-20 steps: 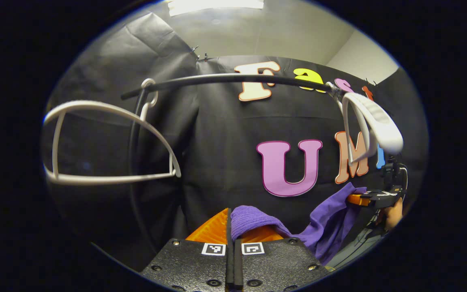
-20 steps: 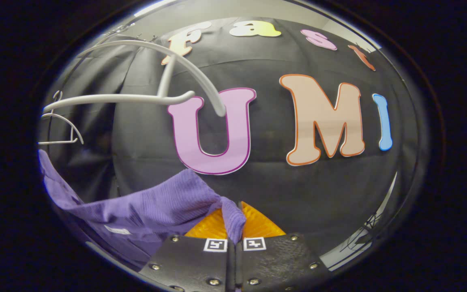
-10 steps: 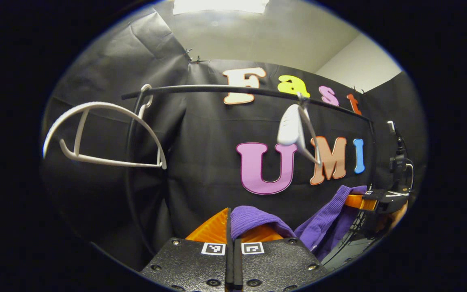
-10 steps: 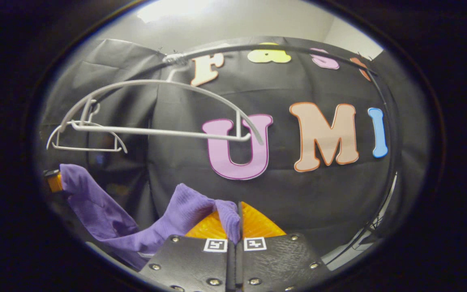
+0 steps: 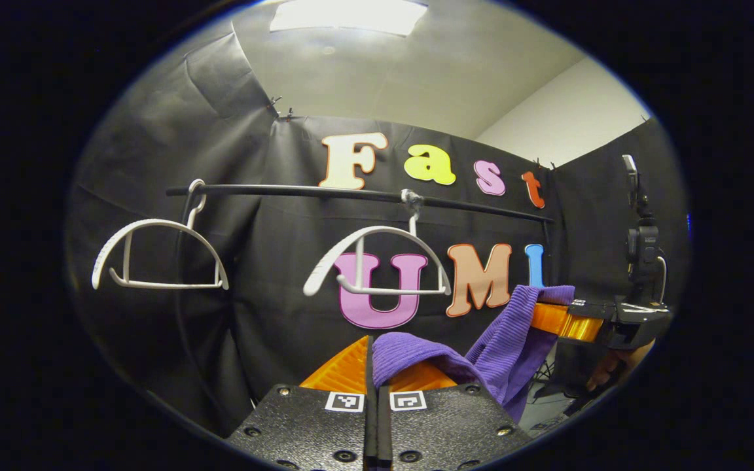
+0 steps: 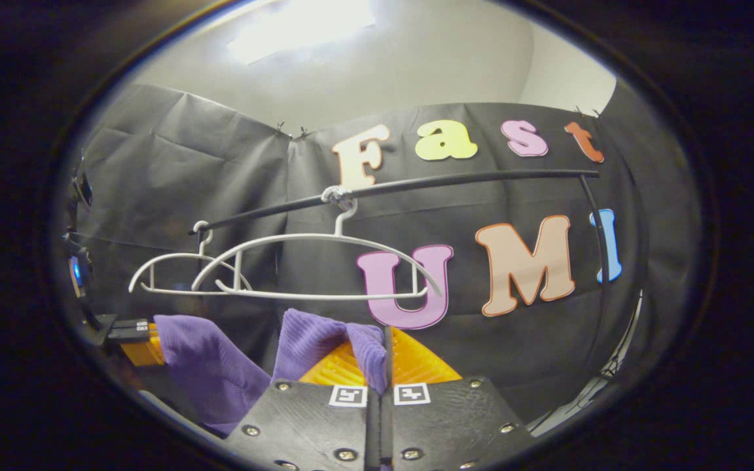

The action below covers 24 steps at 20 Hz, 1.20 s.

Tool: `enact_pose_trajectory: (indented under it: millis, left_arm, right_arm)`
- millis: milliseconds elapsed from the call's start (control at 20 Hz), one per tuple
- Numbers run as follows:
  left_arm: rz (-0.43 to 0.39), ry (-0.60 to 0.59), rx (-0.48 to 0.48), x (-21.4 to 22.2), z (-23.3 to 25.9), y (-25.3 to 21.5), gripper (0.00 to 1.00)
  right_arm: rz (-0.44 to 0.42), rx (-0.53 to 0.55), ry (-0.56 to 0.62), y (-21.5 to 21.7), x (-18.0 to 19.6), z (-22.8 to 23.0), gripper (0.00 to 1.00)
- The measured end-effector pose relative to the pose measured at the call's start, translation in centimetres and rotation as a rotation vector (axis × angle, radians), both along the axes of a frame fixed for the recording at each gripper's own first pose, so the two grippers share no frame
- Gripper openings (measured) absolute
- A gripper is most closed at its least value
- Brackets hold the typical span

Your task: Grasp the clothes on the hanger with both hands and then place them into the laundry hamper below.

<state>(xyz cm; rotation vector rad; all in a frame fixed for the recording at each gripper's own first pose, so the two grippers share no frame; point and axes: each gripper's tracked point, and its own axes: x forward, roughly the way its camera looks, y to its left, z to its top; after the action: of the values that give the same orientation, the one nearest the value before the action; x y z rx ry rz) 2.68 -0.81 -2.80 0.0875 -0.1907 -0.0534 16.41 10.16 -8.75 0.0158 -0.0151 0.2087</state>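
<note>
Black cloth walls close the booth, and a dark rail (image 5: pixel 351 194) carries two bare white hangers (image 5: pixel 377 261). Below them, the purple garment (image 5: pixel 508 333) hangs between both tools. The left gripper (image 5: pixel 372 366) is clamped on one fold; the right gripper (image 6: pixel 383 360), at 3 o'clock from it, pinches another. I judge the knit soft, light and stretchy, so hold thick folds.

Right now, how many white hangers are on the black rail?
2. One hanger hangs near the rail's left end in the left gripper view; the other hangs near its middle. Both are bare.
</note>
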Motion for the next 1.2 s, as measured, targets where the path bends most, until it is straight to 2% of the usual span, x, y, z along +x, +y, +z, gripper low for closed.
enact_pose_trajectory:
  millis: [300, 600, 800, 1000, 1100, 1200]
  left_arm:
    - [-0.058, 0.0, 0.017, 0.6, -0.5, -3.6, 0.0]
    - [-0.094, 0.019, 0.026, 3.5, -3.9, -5.9, 0.0]
    - [-0.063, 0.054, 0.064, 6.1, -8.5, -6.1, 0.0]
    - [-0.021, 0.111, 0.03, 8.8, -14.4, -5.3, 0.0]
    - [0.008, 0.119, 0.028, 10.1, -17.1, -4.1, 0.0]
    - [0.027, 0.1, 0.055, 10.8, -19.6, -3.3, 0.0]
  right_arm:
    - [0.03, -0.008, -0.03, 0.2, -2.1, 0.7, 0.01]
    - [0.04, 0.045, 0.009, -1.6, -0.3, -2.7, 0.0]
    - [0.029, 0.048, 0.084, -3.2, 1.4, -8.1, 0.01]
    - [-0.032, 0.031, 0.163, -5.8, 2.8, -15.3, 0.01]
    - [-0.055, 0.058, 0.224, -6.9, 3.2, -19.7, 0.05]
    - [-0.094, 0.11, 0.3, -8.0, 2.9, -23.9, 0.01]
